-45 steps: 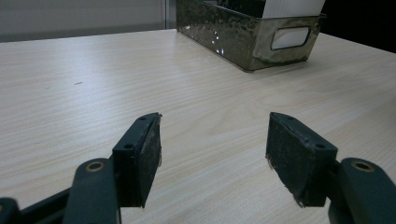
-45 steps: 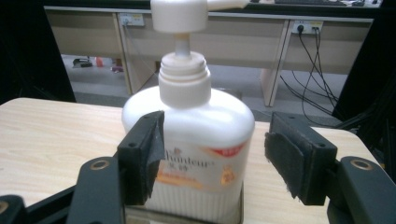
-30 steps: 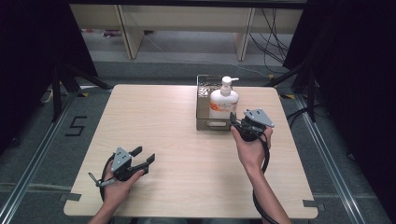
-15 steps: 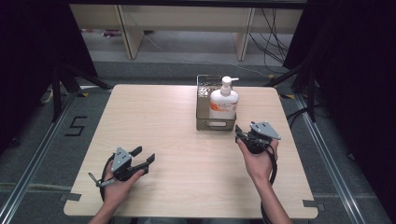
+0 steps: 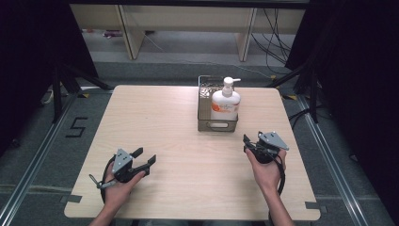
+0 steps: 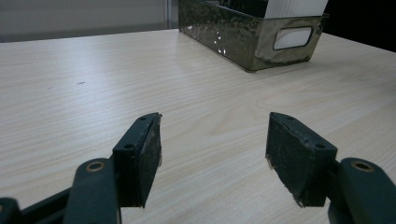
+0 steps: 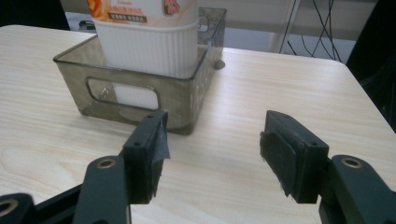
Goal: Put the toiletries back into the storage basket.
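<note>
High view shows the soap bottle (image 5: 225, 102) standing inside the bin (image 5: 204, 101), your right gripper (image 5: 250, 143) near the bin with jaws wide apart and empty, your left gripper (image 5: 144, 157) far off, also wide apart, so rest next.

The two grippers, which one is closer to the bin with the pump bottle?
The right gripper, just off the smoky bin's near right corner. The left gripper sits far off toward the table's near left.
</note>
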Available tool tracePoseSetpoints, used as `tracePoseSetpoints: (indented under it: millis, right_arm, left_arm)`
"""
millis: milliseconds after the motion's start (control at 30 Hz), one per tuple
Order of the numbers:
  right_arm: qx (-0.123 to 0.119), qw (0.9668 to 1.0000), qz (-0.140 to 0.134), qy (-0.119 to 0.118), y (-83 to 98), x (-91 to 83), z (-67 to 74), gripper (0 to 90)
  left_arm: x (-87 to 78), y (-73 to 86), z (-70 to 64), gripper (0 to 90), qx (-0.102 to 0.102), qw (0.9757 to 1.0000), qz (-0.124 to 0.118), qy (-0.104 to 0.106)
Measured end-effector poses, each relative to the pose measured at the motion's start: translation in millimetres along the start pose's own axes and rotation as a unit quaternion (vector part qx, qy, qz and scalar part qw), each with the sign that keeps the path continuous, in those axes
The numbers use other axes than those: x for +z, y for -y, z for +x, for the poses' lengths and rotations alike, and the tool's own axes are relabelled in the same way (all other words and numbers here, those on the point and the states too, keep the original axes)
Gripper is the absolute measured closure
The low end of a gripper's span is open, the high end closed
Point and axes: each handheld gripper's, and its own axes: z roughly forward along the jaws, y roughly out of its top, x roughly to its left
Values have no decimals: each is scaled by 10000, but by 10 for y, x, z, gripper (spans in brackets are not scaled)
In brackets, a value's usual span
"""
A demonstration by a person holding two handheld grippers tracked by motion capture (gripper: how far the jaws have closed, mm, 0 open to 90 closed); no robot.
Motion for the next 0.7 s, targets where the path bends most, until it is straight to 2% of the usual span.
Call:
tracePoseSetpoints:
  millis: [33,67,100,133,167,233,267,300,400,433,467,500,533,567,700]
  right_arm:
    - [-16,10000,-16,94,24,-2,-17,418]
    - [119,9999,0,93,44,-12,-9,421]
    - [10,10000,-7,44,66,-11,-45,424]
    - [119,9999,15,79,92,-19,-40,426]
    - [-44,10000,10,76,118,-17,-76,428]
    - [154,9998,70,61,188,-42,-80,431]
    - [-74,9999,37,123,220,-45,-125,433]
    - [47,10000,55,-35,262,-47,-134,434]
    - [-16,9999,46,114,378,-68,-182,436]
    - [94,9998,74,171,417,-78,-177,437]
    - [137,9998,41,151,456,-84,-187,438]
    - [48,9999,48,86,481,-89,-220,438]
    - [112,9998,96,149,509,-99,-211,438]
    - [92,9999,72,23,521,-108,-236,438]
    - [145,9998,-65,108,564,-132,-236,437]
  left_arm:
    - [2,1,3,353,3,10000,-11,7]
    - [5,2,4,353,-5,10000,-25,16]
    - [-1,0,4,353,-2,10000,9,-4]
    - [-1,0,5,353,-10,10000,1,-3]
    - [-1,0,6,352,-14,10000,-6,0]
    - [-2,1,6,352,-13,10000,-8,2]
    - [-2,1,5,352,-15,10000,-8,3]
    - [-2,1,5,352,-12,10000,-4,2]
    - [-1,0,3,353,-1,10000,0,1]
    - [-1,0,4,353,3,10000,4,-1]
    - [-1,0,4,353,3,10000,7,-1]
    - [0,0,4,353,5,10000,7,-2]
    - [0,0,4,353,8,10000,10,2]
    - [7,2,4,353,2,10000,-30,27]
    - [5,3,2,352,-13,10000,-30,38]
